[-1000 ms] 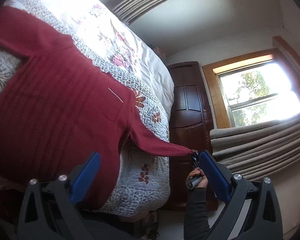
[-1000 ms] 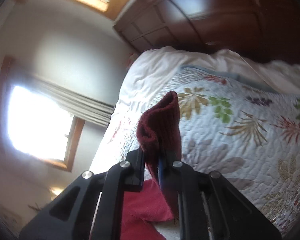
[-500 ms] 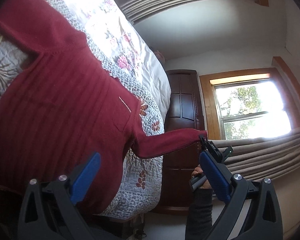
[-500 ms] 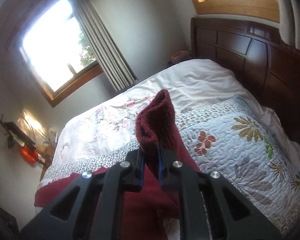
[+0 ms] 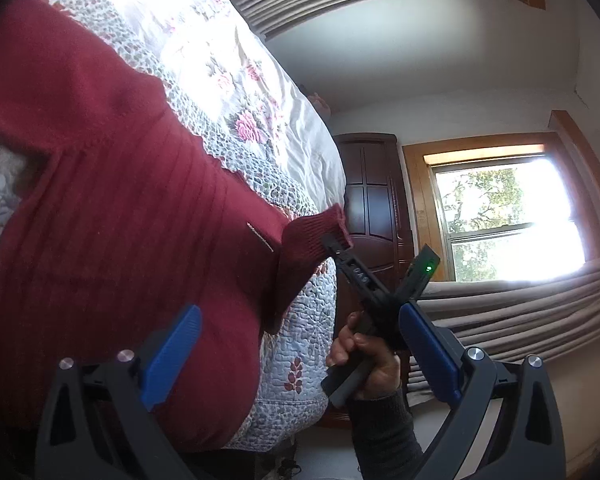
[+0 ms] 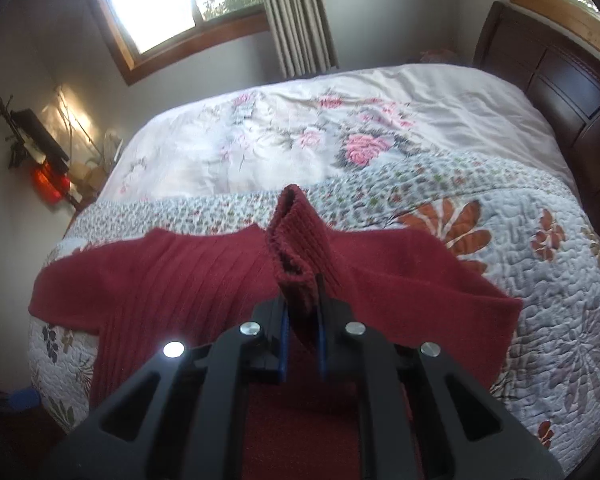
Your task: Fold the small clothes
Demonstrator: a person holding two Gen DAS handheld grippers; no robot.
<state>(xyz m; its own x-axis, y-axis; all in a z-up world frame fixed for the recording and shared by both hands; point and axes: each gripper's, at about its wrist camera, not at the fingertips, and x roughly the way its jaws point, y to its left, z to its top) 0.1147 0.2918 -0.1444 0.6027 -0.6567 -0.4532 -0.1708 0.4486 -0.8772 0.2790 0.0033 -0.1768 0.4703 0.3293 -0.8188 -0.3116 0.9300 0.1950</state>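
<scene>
Folding in a sleeve. The red sweater [image 6: 188, 276] lies spread on the quilted bed [image 6: 540, 240]. The right gripper [image 6: 302, 344] pinches the sleeve cuff [image 6: 296, 240], raised over the body; the left gripper [image 5: 300, 360] hovers at the near edge, fingers wide and empty. Best practice, in my judgement: carry the cuff straight across the chest, lower it flat, then release.

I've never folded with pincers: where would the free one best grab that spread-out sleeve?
Likely its cuff end, approached from the bed's outer edge: the far sleeve lies flat on the quilt, so its tip is the loosest edge. The left gripper is open.
</scene>
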